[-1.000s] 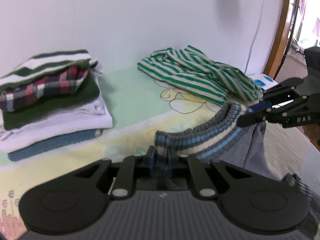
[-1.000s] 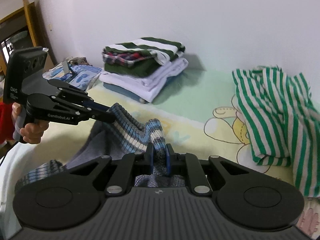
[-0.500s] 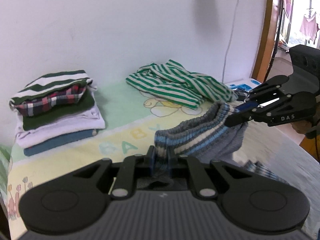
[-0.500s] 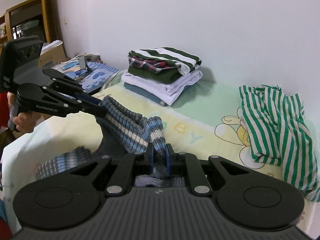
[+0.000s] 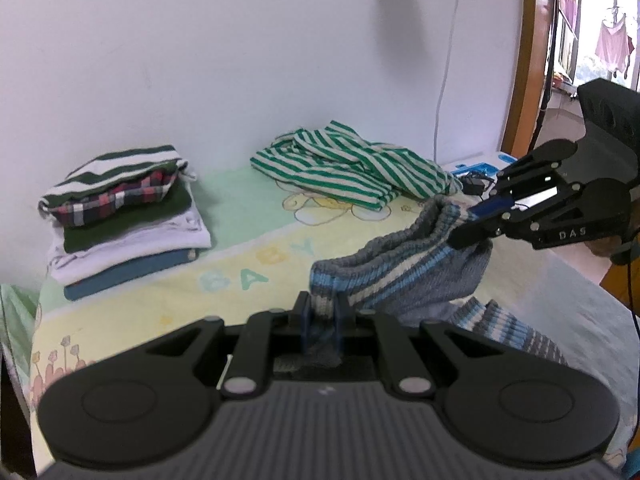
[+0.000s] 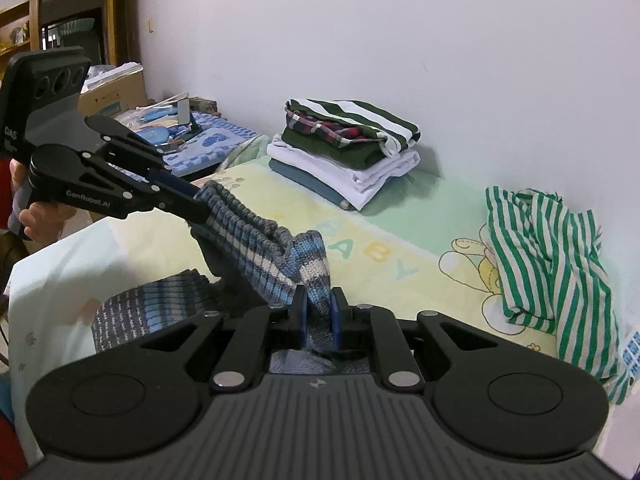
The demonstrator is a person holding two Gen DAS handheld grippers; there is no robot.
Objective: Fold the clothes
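Note:
A grey knit sweater (image 5: 404, 264) with blue and white stripes hangs between my two grippers above the bed. My left gripper (image 5: 322, 308) is shut on one end of its ribbed hem. My right gripper (image 6: 318, 304) is shut on the other end of the sweater (image 6: 256, 248). In the left wrist view the right gripper (image 5: 464, 226) shows at the right, pinching the hem. In the right wrist view the left gripper (image 6: 196, 204) shows at the left. The rest of the sweater sags onto the sheet.
A stack of folded clothes (image 5: 120, 208) lies by the wall, also in the right wrist view (image 6: 348, 160). A crumpled green-striped garment (image 5: 352, 168) lies further along the wall. The bed sheet (image 5: 248, 264) reads BABY. Clutter (image 6: 168, 132) sits beyond the bed.
Both grippers have risen and pulled back from the wall, lifting the sweater's hem higher and stretching it between them. Both stay shut on it.

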